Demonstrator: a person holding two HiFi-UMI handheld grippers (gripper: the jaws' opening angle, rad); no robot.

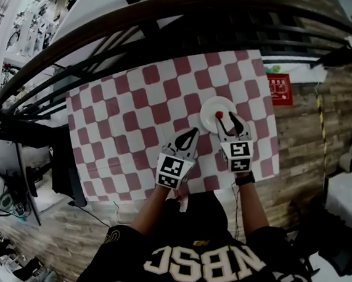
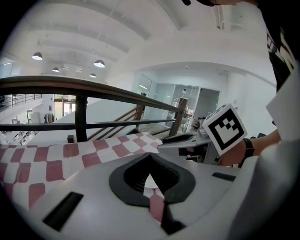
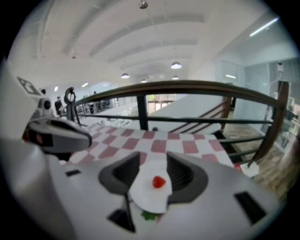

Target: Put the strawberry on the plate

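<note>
Where the strawberry (image 1: 219,114) is: near the middle of the white plate (image 1: 207,120), small, red and free of both grippers
Where the plate is: flat on the red-and-white checked cloth (image 1: 130,111) that covers the bench, toward its right side, with a dark railing (image 1: 151,12) beyond
State of the right gripper (image 1: 230,121): jaws spread wide and empty; in its own view I see the strawberry through the gap, touching neither pad
Strawberry against those jaws: ahead of and below the tips, roughly centred between them; from the head view the two tips sit over the near part of the plate, one on each side of the fruit
State of the left gripper (image 1: 191,134): tips together with nothing in them, just beside the plate's left rim and apart from it
Step in hand: I judge the placing done; what is left is getting clear of the plate
How I would do it: leave the right jaws wide and draw them back and up along their own line, with no sideways swing, and hold the left gripper off the rim
What could go wrong: the fruit is round and loose, so a pad brushing it or tipping the rim could roll it off
Unclear: a small green scrap (image 3: 149,216) at the plate's near rim in the right gripper view; I cannot tell what it is
</note>
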